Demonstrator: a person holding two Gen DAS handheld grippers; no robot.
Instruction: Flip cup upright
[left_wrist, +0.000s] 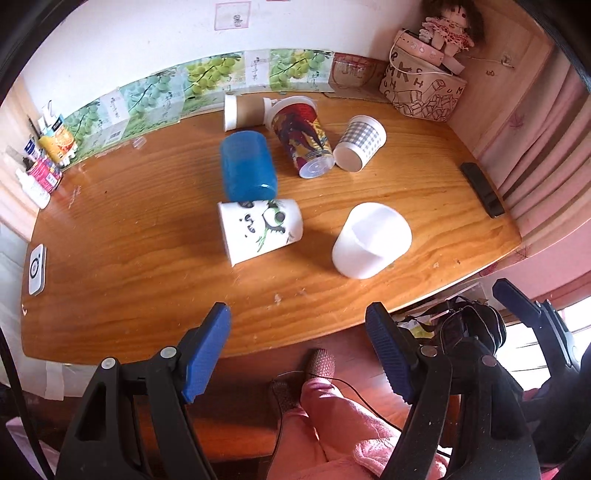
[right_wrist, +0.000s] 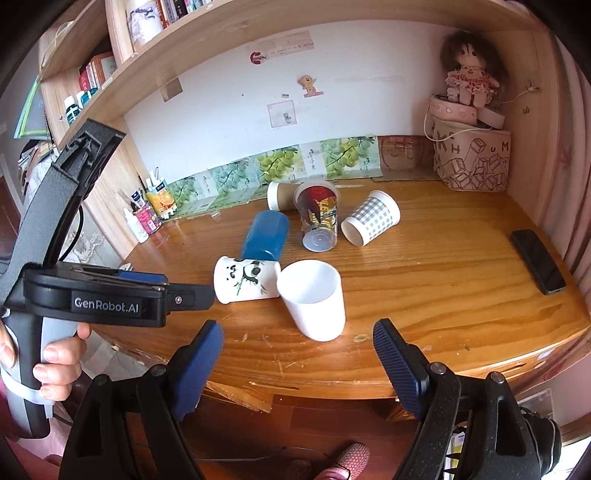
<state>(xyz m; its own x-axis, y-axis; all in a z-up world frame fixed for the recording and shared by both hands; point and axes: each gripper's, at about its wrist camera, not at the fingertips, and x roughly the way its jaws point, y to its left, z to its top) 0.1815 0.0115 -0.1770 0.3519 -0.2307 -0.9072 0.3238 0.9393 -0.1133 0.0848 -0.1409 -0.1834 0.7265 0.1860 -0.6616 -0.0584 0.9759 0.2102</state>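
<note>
Both the left tool (left_wrist: 297, 350) and right tool (right_wrist: 297, 352) hang spread wide and empty. The plain white plastic cup (right_wrist: 312, 301) lies tipped just ahead of the right tool; a careless pinch could roll it into the panda-printed white paper cup (right_wrist: 247, 280) touching it, or off the wooden bench (right_wrist: 443, 295).

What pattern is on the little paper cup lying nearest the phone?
A grey-and-white check on the checked cup, with a plain white rim; the right wrist view shows it best.

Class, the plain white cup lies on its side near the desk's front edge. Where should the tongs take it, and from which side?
Grip the white cup across its side wall at mid-body, coming from the front edge with the right tongs, probably; its mouth faces away and the nearby panda cup crowds its left.
</note>
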